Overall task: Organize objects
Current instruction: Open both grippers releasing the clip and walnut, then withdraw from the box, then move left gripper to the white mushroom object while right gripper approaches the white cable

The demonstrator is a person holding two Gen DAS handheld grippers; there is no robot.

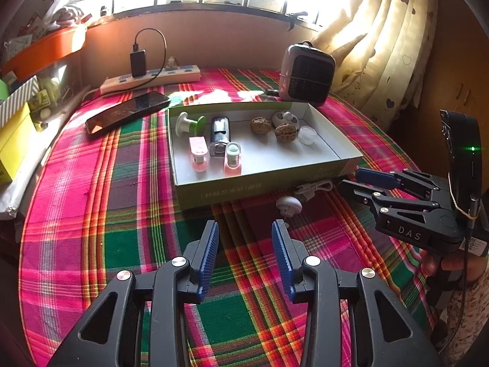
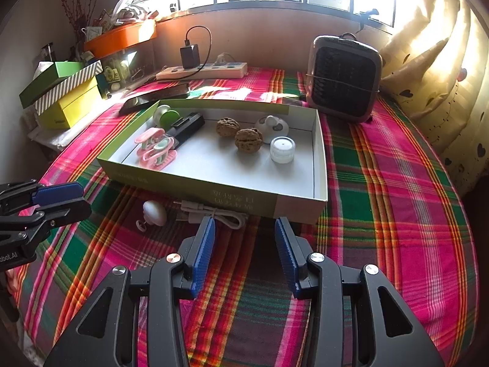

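A shallow green-sided box point(image 1: 262, 189) point(image 2: 214, 195) lies on the plaid cloth. Inside it are two pink clips point(image 1: 198, 154) point(image 2: 156, 148), a black device point(image 1: 219, 136), a green-and-white knob point(image 1: 191, 124), two walnuts point(image 1: 260, 125) point(image 2: 248, 140), a white round piece point(image 2: 272, 125) and a small clear jar point(image 2: 282, 150). In front of the box lie a coiled white cable point(image 1: 314, 188) point(image 2: 214, 212) and a white egg-shaped hook point(image 1: 288, 205) point(image 2: 155, 212). My left gripper point(image 1: 245, 226) point(image 2: 85, 198) is open and empty, just short of the hook. My right gripper point(image 2: 244, 223) point(image 1: 350, 178) is open and empty, near the cable.
A phone point(image 1: 128, 111) and a power strip point(image 1: 149, 79) with a charger lie behind the box. A small heater point(image 2: 345, 79) stands at the back right. Stacked boxes point(image 2: 67, 91) crowd the left edge, and a curtain point(image 2: 428, 76) hangs on the right.
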